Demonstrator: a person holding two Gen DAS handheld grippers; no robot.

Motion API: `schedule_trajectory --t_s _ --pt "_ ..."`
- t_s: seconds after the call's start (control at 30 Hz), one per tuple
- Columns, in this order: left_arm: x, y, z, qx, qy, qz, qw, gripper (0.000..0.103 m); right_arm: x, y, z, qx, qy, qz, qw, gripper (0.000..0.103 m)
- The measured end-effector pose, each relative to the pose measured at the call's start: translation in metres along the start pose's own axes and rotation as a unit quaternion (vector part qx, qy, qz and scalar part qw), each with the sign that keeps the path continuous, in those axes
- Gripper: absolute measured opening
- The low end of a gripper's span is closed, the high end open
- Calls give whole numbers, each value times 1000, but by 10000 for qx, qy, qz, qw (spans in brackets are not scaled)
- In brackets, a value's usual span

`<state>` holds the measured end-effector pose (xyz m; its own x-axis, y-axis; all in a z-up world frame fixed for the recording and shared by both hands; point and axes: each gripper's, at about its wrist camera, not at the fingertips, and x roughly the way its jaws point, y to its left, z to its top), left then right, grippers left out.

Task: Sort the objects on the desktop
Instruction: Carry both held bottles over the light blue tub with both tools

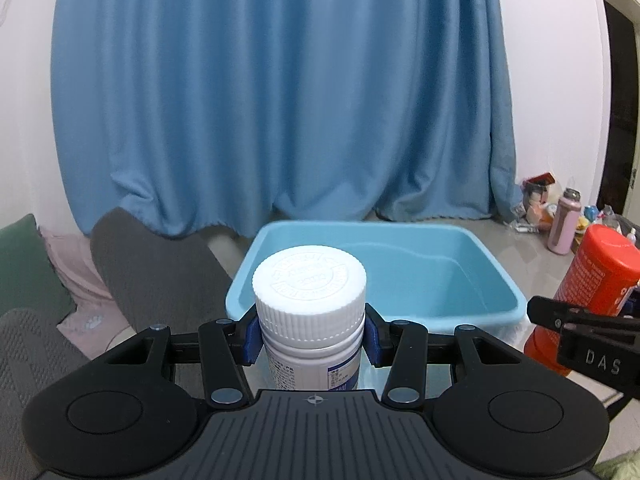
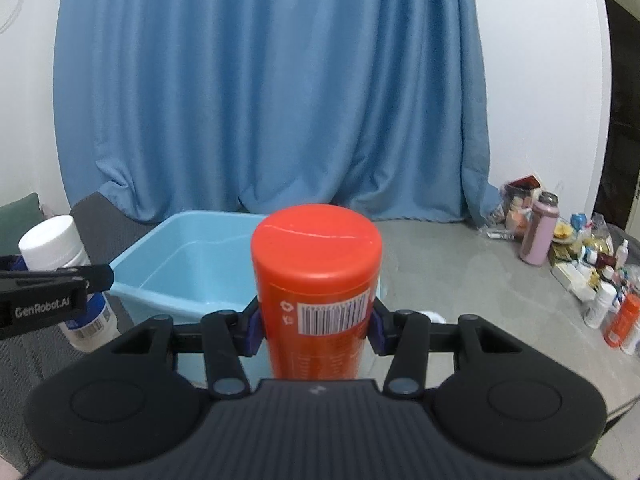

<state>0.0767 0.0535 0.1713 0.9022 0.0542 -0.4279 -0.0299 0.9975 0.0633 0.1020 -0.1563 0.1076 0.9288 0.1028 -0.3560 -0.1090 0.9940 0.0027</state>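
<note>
Left wrist view, jaws clamped on upright white bottle [image 1: 310,308], right jaws clamp upright orange can [image 2: 316,280].

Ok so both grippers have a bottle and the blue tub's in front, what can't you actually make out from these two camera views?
- White bottle, left wrist view: bottom hidden behind the left gripper; label print too small to read.
- Orange bottle, right wrist view: base hidden behind the right gripper.
- Blue tub: near floor blocked by the bottles in both views.
- Small items by the wall: too small and blurred to identify.
</note>
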Motion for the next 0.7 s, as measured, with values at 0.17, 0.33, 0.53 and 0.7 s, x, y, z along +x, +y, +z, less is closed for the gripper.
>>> schedule_trajectory --t_s 0.17,0.33,0.53,0.7 --pt "22 -3 22 -3 -47 -7 10000 48 23 0 16 75 -37 55 10000 50" --pt "45 -6 41 -48 -93 10 9999 48 49 -1 29 98 -30 140 9998 50" --pt "82 -11 57 -70 -42 54 10000 48 80 -5 34 105 72 229 9997 50" --pt "117 -17 60 -24 92 79 9999 48 103 -4 35 62 185 258 9995 50"
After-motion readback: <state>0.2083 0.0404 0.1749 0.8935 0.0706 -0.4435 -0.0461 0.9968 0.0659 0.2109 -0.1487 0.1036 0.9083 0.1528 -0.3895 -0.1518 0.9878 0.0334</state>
